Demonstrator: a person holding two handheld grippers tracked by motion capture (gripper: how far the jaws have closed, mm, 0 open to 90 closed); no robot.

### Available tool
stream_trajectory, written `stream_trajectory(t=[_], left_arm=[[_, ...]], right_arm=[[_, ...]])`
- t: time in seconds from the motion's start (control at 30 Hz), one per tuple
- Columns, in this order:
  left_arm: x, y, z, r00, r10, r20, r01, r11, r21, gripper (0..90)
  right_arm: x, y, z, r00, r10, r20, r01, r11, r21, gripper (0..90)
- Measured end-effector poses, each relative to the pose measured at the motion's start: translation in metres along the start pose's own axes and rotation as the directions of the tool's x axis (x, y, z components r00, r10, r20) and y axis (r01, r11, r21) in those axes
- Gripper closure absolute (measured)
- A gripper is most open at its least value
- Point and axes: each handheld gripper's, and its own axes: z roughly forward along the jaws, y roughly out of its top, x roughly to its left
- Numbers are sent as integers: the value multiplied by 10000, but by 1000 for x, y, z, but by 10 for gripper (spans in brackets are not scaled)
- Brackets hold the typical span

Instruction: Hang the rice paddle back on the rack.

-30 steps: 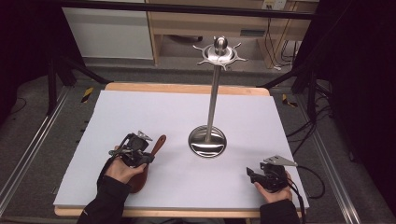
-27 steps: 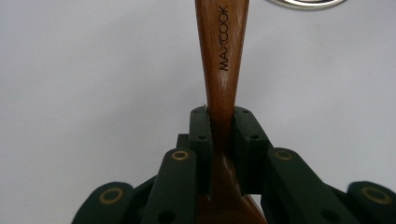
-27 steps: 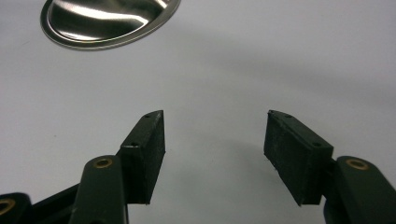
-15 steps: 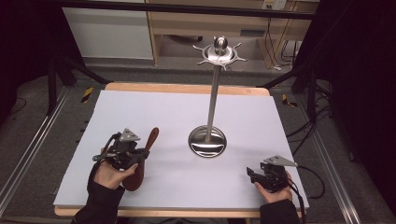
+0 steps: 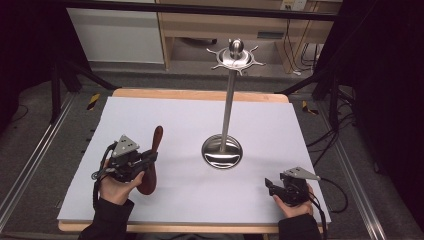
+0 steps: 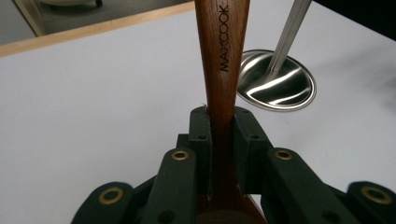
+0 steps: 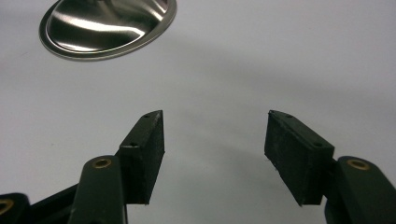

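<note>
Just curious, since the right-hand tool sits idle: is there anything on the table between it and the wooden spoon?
No. In the high view only bare white table lies between the right gripper and the wooden spoon; the metal stand sits farther back.

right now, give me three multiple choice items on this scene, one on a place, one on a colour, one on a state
1. Where does the metal stand's round base rest?
A. on the white table, between the two hands
B. on the floor behind the table
C. on a shelf

2. What colour is the wooden utensil?
A. pale yellow
B. reddish brown
C. blue

3. How does the right tool stand?
A. shut on the utensil
B. open with nothing between its jaws
C. shut on the stand's pole

Key:
1 A: the high view shows the base on the white surface, with the left tool on one side and the right tool on the other.
2 B: the left gripper view shows a red-brown handle between that tool's jaws.
3 B: the right gripper view shows the jaws apart over bare table.
</note>
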Motion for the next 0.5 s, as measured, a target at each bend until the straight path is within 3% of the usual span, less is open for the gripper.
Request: stream_trajectory(t=[0.2, 0.5], left_arm=[[1, 6, -8, 9997, -164, 169, 177, 9964, -829, 785], [1, 18, -10, 9993, 4, 370, 39, 9932, -1162, 784]], right_arm=[[0, -1, 0, 9999, -19, 111, 21, 9999, -168, 366], [0, -1, 2, 9998, -88, 177, 92, 9996, -252, 358]])
